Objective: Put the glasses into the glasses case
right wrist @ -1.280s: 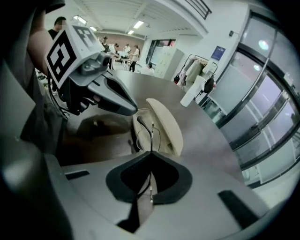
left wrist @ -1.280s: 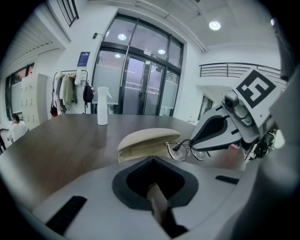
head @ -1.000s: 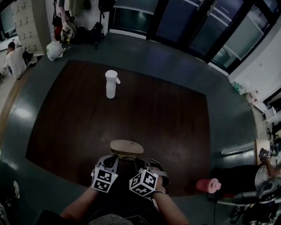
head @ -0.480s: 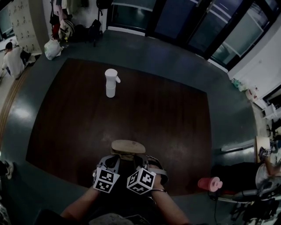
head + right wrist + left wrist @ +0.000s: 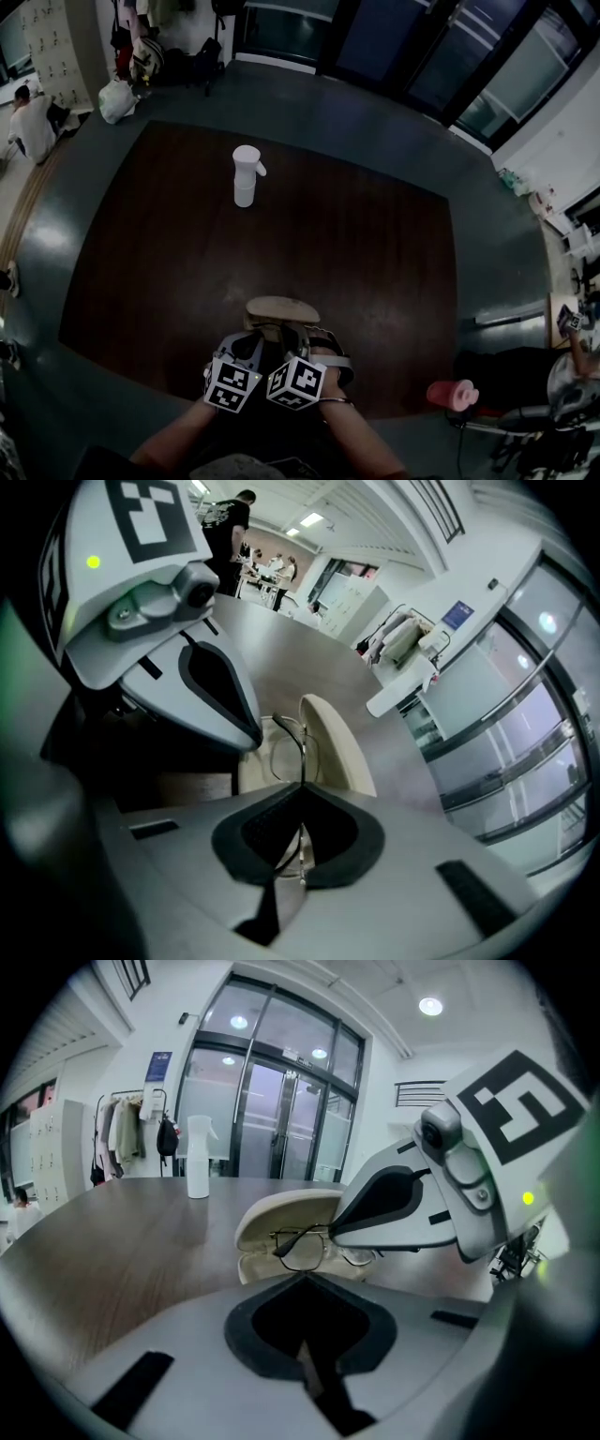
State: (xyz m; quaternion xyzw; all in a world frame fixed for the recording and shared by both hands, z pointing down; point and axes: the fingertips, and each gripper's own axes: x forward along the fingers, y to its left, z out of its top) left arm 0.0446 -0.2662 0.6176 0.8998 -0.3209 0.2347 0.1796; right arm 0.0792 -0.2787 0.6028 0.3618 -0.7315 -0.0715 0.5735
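The beige glasses case [image 5: 281,308] lies open on the dark wooden table [image 5: 150,253], near its front edge, with its lid raised at the far side. In the left gripper view the thin metal-framed glasses [image 5: 305,1246] hang just in front of the case [image 5: 281,1215]. My right gripper [image 5: 302,794] is shut on the glasses [image 5: 298,752], one temple running through its jaws. My left gripper [image 5: 305,1283] is shut with nothing in it, its tip just below the glasses. In the head view both grippers sit side by side right behind the case, left [image 5: 255,339] and right [image 5: 298,336].
A white spray bottle [image 5: 246,175] stands toward the table's far side. A pink object [image 5: 452,394] is on the floor beyond the table's right front corner. A person [image 5: 28,122] sits on the floor far left. Glass doors line the back.
Both grippers have drawn closer together and edged forward toward the open case, the right one carrying the glasses.
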